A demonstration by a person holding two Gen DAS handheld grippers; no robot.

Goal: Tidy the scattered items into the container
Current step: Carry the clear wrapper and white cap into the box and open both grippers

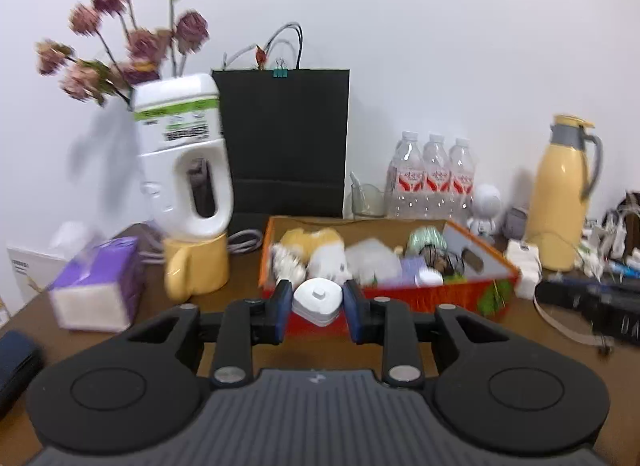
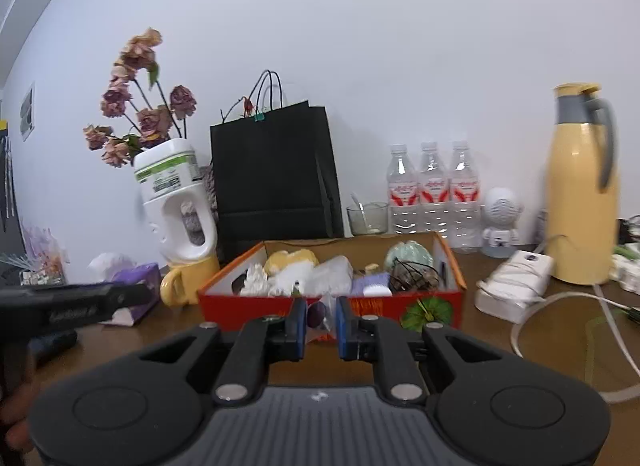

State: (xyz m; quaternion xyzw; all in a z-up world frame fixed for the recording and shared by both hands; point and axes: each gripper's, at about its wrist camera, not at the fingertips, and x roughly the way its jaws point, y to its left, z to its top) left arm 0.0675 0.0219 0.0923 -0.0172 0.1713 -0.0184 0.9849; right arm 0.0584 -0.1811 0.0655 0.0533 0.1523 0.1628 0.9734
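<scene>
container: the red-and-orange box (image 1: 400,298) sits on the brown table (image 1: 168,318), just in front of the black paper bag (image 1: 286,141); open top, already well filled.
inside the box: a yellow-and-white soft thing, a clear plastic bag, a mint-green round thing, a purple packet and a dark wiry thing can be told apart; the blur hides any exact count.
left gripper (image 1: 316,302): pinching one white rounded-triangle gadget (image 1: 318,300) between its blue pads, held just before the box's near wall, not yet over the opening.
right gripper (image 2: 322,320): jaws drawn nearly together on one small clear packet with a purple piece inside (image 2: 320,316), also just short of the box's near wall.
progress: judged late in the task; much is in the box, two things are in hand and not yet dropped in.
left to do: carry both over the rim and let go; whether the clutter beside the box counts as scattered items, I cannot tell.
left of the box: one yellow mug (image 1: 196,266) bearing one white jug with dried flowers (image 1: 180,157); one purple tissue pack (image 1: 96,286) farther left.
behind the box: one glass cup (image 2: 367,217); three water bottles (image 2: 434,189).
right of the box: one small white robot figure (image 2: 500,221), one white charger with cord (image 2: 516,280), one yellow thermos (image 2: 580,185).
</scene>
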